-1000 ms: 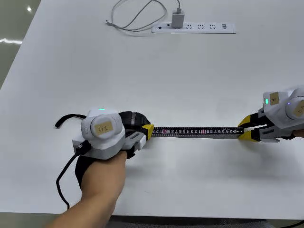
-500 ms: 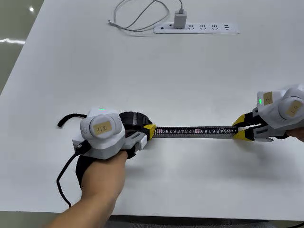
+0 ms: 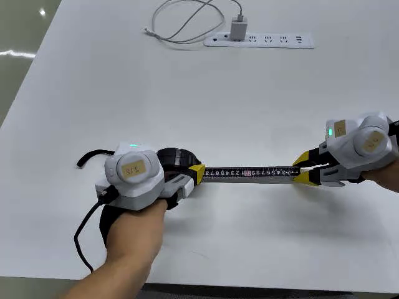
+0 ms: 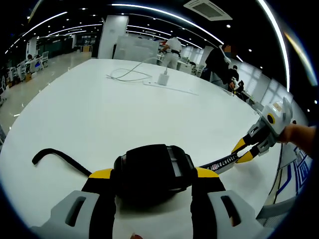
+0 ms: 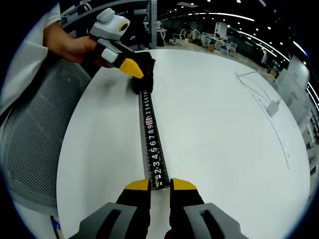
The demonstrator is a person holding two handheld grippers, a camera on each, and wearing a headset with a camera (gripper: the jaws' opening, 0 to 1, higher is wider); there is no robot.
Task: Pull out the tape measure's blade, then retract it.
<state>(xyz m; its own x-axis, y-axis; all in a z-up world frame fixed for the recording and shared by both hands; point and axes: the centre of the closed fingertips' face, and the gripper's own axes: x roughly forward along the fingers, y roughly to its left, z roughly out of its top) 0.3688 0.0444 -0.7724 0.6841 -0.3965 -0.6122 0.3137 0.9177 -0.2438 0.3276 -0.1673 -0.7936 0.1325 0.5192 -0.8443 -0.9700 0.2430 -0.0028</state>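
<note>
The black tape measure case (image 3: 177,159) rests on the white table (image 3: 206,93), and my left gripper (image 3: 194,174) is shut on it; the case (image 4: 153,172) sits between the yellow jaw tips. Its blade (image 3: 247,172) runs to the right, numbers up, just above the table. My right gripper (image 3: 302,168) is shut on the blade's end hook. In the right gripper view the blade (image 5: 151,141) stretches from my jaws to the case (image 5: 142,74) and the left gripper (image 5: 128,67). The case's black wrist strap (image 3: 92,156) trails to the left.
A white power strip (image 3: 259,40) with a plugged-in charger (image 3: 238,28) and a looped white cable (image 3: 181,22) lies at the far edge of the table. A black cable (image 3: 87,232) hangs off the near edge by the left hand. People stand in the background of the left gripper view.
My right gripper has moved left toward the case with the blade end, and the exposed blade has become shorter. The left gripper and case have stayed put.
</note>
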